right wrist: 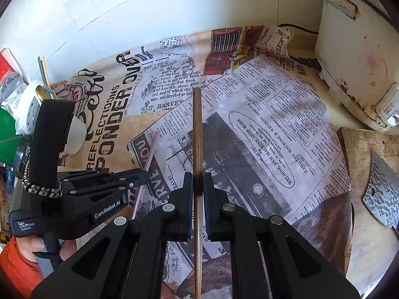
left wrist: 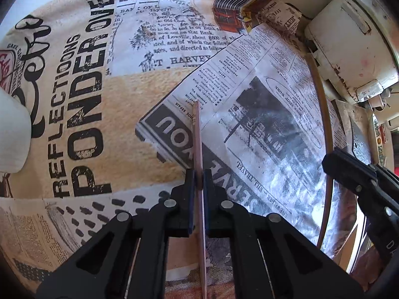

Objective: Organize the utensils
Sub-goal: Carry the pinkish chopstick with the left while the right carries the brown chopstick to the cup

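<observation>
Currently my left gripper (left wrist: 199, 182) is clamped on a pinkish chopstick (left wrist: 198, 144), which runs lengthwise between the jaws and points toward the far side above the newspaper-print cloth (left wrist: 99, 114). My right gripper (right wrist: 198, 189) is likewise closed on a brown wooden chopstick (right wrist: 197, 134), held along its fingers above the same cloth. Seen from the right wrist, the left gripper (right wrist: 143, 174) sits just left of the right one, its pink stick (right wrist: 152, 152) angled far-right. At far left stands a white perforated holder (right wrist: 32, 114). At right lie a white cooker (right wrist: 359, 57) and a cleaver (right wrist: 384, 196) on a wooden board (right wrist: 359, 149).
</observation>
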A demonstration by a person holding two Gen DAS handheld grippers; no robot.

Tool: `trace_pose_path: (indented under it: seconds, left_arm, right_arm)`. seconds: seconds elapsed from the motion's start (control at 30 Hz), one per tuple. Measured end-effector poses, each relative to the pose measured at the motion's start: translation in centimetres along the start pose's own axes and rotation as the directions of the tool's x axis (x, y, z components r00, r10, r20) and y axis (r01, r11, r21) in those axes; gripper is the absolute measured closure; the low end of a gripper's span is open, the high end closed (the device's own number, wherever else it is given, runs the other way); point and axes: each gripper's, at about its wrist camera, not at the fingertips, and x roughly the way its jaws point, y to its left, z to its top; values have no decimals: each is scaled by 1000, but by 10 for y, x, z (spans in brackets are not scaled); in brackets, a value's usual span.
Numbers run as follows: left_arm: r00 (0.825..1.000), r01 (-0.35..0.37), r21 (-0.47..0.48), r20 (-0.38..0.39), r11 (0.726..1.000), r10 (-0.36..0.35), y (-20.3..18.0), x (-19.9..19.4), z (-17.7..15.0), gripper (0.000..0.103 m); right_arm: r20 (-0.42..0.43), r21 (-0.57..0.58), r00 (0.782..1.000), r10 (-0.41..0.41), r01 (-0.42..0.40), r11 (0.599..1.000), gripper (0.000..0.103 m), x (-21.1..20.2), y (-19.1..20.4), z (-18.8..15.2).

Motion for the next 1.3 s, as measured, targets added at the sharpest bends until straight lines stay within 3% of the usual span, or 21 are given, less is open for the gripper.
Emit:
trace_pose_path:
  seconds: [0.3,0.67,1.0,1.3]
  left_arm:
    - [992,-29,-2,125,1000,29,13,-57,-26,99]
    - [954,-34,-95,293,995,60,59,-135,-46,99]
    - [891,-107,-181,418,978,175,93,-199,-56,99]
    - [826,-134,-267,502,954,256,127,-252,-59,99]
  right_arm:
    - [38,-36,999,9,-8,999,96,-6,20,9]
    - [96,-147,993,68,-53,988,96,-12,79,34]
    - [150,-267,973,174,-130,955,96,-17,145,64]
    - [198,-359,939,283,-199,912,96,-19,207,96]
